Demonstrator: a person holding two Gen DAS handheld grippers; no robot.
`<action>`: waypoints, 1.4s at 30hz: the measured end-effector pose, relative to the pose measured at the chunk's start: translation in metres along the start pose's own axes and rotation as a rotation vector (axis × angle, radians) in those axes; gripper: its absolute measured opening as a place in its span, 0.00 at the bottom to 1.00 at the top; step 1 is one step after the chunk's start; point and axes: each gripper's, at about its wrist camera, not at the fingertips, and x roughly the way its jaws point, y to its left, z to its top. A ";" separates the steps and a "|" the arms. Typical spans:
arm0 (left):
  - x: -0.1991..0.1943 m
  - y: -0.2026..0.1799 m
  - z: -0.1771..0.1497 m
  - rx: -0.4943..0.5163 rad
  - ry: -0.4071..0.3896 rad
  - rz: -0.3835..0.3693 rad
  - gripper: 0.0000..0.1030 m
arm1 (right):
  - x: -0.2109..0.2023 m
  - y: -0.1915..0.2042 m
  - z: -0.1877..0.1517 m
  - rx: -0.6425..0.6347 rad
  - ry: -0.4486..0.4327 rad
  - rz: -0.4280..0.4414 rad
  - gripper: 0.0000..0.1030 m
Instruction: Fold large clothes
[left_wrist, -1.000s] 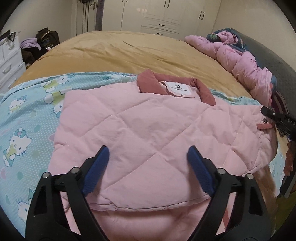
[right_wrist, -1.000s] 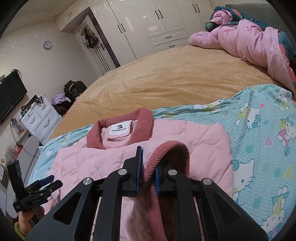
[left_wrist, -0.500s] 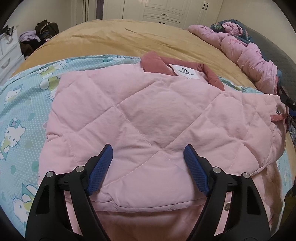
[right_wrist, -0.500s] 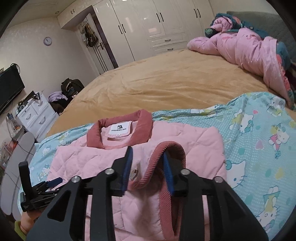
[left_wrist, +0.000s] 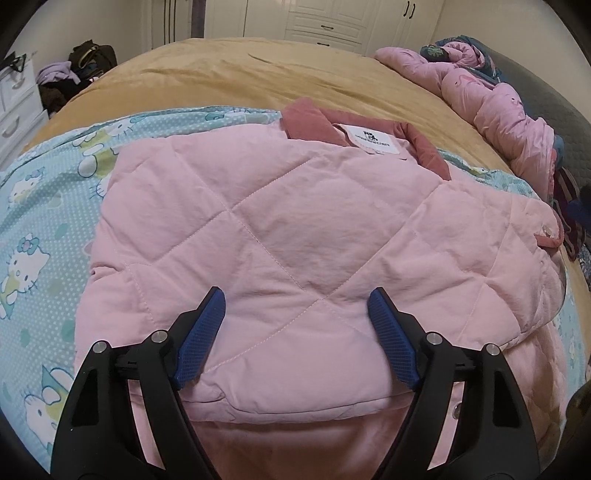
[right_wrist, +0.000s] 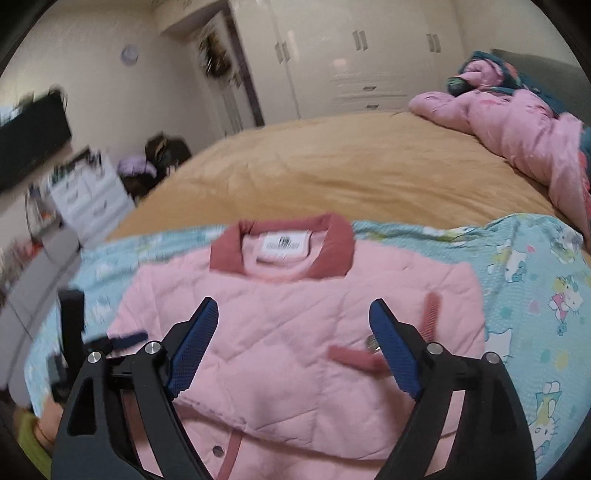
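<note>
The pink quilted jacket (left_wrist: 280, 236) lies folded on the bed (left_wrist: 295, 70), the left tongs (left_wrist: 295, 332) released above it, the right tongs (right_wrist: 293, 347) opening, grasping nothing.

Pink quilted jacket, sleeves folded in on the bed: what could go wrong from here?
1. The right gripper is opening its jaws with nothing between them; the ribbed cuff it hangs over lies loose and the puffy sleeve may spring back.
2. The jacket sits on a loose cartoon-print sheet, which may drag and skew the next fold.
3. The left gripper is open, pinning nothing.
</note>
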 end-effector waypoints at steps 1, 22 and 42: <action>0.000 0.000 0.000 0.001 0.001 0.000 0.71 | 0.007 0.004 -0.002 -0.005 0.022 -0.003 0.81; 0.007 -0.001 -0.003 0.021 -0.003 0.006 0.72 | 0.081 0.007 -0.049 -0.046 0.196 -0.070 0.96; -0.040 0.002 0.012 -0.028 -0.032 0.030 0.91 | 0.003 -0.014 -0.034 0.127 0.056 0.042 0.96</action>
